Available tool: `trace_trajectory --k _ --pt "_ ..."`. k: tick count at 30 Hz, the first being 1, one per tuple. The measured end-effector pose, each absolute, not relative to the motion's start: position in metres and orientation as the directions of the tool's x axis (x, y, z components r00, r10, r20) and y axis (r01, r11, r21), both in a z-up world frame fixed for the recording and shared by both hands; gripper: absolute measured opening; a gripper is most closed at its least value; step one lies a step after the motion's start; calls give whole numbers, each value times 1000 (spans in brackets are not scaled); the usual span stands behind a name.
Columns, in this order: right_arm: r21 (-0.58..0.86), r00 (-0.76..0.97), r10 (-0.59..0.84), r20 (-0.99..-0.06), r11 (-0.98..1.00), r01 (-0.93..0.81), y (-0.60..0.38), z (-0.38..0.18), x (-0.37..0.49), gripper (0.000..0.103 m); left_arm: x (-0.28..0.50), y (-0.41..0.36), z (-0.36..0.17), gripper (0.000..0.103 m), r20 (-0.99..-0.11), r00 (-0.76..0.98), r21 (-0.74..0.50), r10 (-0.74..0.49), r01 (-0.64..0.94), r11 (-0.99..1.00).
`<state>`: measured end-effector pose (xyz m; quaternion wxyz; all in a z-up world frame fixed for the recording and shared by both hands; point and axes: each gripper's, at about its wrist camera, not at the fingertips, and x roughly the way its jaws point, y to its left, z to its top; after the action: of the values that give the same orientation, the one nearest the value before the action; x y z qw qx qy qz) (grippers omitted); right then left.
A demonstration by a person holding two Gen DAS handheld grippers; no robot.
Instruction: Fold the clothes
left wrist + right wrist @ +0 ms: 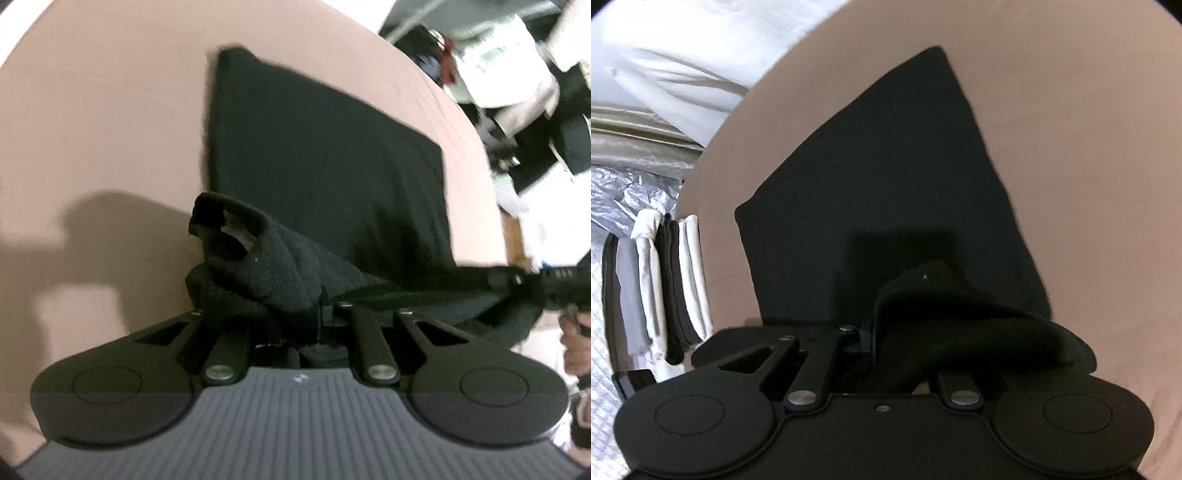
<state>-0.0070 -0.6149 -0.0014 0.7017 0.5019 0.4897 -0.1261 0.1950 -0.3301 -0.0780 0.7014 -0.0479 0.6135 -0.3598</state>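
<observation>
A black garment (317, 155) lay flat on a tan table (110, 110), its near edge lifted. The left gripper (321, 306) and right gripper (871, 343) each pinched a near corner. Folding well probably meant carrying both corners forward level.

Soft indoor light, fisheye-warped edges, apparently motion-blurred background, dark shadows
</observation>
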Motion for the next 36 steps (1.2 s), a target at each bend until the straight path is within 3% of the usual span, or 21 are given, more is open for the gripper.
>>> trace_trajectory --k 3,5,7,8,9,11,12,14,17,20,22,25,27,30,31,32,33,36 --pt "596 494 335 -802 415 687 -637 -12 11 20 227 -348 -89 12 -831 -37 -519 -554 407 752" --pt "628 501 383 -776 405 664 -652 -22 28 38 248 -361 -102 13 -835 -52 -522 -548 389 759" --pt "682 525 444 -726 368 632 -671 -35 38 48 265 -375 -119 15 -829 -92 -535 -551 412 737" --pt "706 542 462 -702 347 617 -681 -40 42 48 273 -379 -128 22 -822 -112 -550 -558 410 728" --pt "715 563 451 -693 329 617 -692 -43 41 49 281 -378 -138 24 -802 -128 -584 -583 376 720" --pt "732 603 426 -675 283 620 -709 -48 32 64 293 -368 -153 24 -731 -142 -675 -668 301 674" --pt "756 629 430 -648 258 602 -716 -49 26 66 293 -363 -154 24 -701 -126 -700 -702 311 643" --pt "813 690 438 -576 224 537 -727 -49 12 66 289 -351 -149 25 -640 -70 -725 -765 385 571" --pt "886 820 349 -453 274 373 -734 -34 -23 67 274 -324 -137 41 -541 57 -697 -839 527 486" --pt "863 876 242 -418 407 299 -724 -29 -62 67 259 -289 -136 53 -440 165 -672 -883 591 446" --pt "805 855 211 -474 498 323 -705 -39 -79 67 258 -281 -135 53 -479 156 -631 -864 623 462" --pt "711 819 164 -549 607 355 -678 -57 -96 67 249 -291 -125 53 -570 186 -448 -800 746 493" --pt "693 816 157 -557 628 352 -665 -71 -97 67 244 -296 -125 61 -549 172 -429 -818 782 453" --pt "686 829 142 -541 646 336 -659 -87 -94 67 234 -311 -127 62 -568 184 -333 -802 840 429" --pt "672 826 137 -547 660 336 -659 -87 -89 56 230 -314 -129 62 -575 191 -302 -796 854 423" --pt "658 823 131 -553 674 335 -659 -88 -84 28 226 -314 -133 63 -577 194 -289 -793 860 421" --pt "644 819 126 -559 688 335 -659 -89 -78 21 224 -314 -136 63 -576 196 -283 -794 863 418" --pt "601 809 108 -577 727 332 -660 -91 -63 24 226 -315 -144 70 -546 183 -314 -818 860 402"
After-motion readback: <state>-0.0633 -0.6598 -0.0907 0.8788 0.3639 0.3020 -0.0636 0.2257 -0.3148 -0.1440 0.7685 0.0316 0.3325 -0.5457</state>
